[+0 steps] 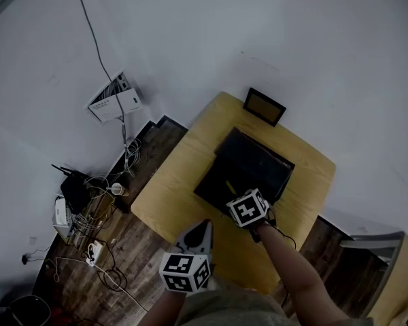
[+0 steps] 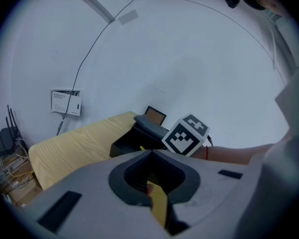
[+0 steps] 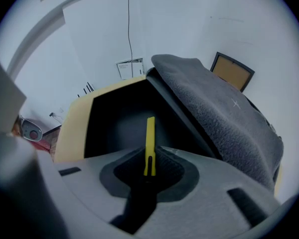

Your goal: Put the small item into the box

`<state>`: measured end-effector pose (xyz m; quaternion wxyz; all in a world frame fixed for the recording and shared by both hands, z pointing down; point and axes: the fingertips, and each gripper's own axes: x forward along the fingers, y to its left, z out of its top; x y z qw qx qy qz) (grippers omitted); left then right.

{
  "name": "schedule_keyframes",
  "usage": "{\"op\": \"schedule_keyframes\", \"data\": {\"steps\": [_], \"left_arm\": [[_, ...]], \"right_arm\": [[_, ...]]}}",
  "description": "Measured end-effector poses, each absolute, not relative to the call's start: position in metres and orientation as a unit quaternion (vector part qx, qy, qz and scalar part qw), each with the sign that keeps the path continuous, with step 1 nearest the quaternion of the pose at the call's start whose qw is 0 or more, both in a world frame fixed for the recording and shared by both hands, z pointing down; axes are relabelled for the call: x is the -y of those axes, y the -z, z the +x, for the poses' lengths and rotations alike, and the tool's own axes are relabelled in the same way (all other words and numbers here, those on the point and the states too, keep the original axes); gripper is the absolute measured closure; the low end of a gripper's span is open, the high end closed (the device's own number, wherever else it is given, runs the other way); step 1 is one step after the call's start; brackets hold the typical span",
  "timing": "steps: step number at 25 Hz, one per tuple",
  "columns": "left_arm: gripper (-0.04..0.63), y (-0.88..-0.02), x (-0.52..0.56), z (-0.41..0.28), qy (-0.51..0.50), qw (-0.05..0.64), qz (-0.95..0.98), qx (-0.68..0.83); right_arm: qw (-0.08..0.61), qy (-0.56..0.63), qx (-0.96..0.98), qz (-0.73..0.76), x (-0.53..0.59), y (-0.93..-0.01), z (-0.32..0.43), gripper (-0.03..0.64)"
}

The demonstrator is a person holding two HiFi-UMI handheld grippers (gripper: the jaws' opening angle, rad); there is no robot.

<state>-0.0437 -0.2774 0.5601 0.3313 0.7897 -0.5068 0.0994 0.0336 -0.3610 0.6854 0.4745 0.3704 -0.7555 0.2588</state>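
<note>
A black box [image 1: 239, 175] stands open on the yellow wooden table [image 1: 170, 195], its felt-lined lid [image 3: 219, 108] tilted back. My right gripper [image 1: 236, 195] hovers over the box's near edge, shut on a thin yellow strip [image 3: 150, 133] that sticks out past the jaw tips above the dark inside [image 3: 119, 126] of the box. The strip [image 1: 229, 185] shows in the head view too. My left gripper [image 1: 206, 225] hangs near the table's front edge, short of the box [image 2: 127, 146]. Its jaw tips [image 2: 150, 152] meet and hold nothing that I can make out.
A small framed panel [image 1: 264, 106] leans at the table's far corner. Left of the table, a router [image 1: 75, 189] and tangled cables [image 1: 102, 250] litter the wood floor. A wall box [image 1: 113, 100] with a cord hangs behind. Grey furniture [image 1: 387, 257] stands at the right.
</note>
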Motion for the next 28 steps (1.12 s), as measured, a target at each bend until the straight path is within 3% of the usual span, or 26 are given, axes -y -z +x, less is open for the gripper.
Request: {"op": "schedule_keyframes", "data": {"steps": [14,17,28], "left_arm": [[0.592,-0.558,0.273,-0.045,-0.096,0.330,0.788,0.510],[0.592,-0.557,0.271,-0.046,-0.096,0.329,0.789,0.510],[0.592,-0.546,0.254,-0.041,-0.092,0.316,0.795,0.510]], "right_arm": [[0.475,-0.263,0.755,0.367,0.361,-0.687,0.032,0.548],[0.461,-0.267,0.760,0.372,0.360,-0.681,0.033,0.500],[0.384,-0.243,0.787,0.417,0.351,-0.631,0.037,0.497]]}}
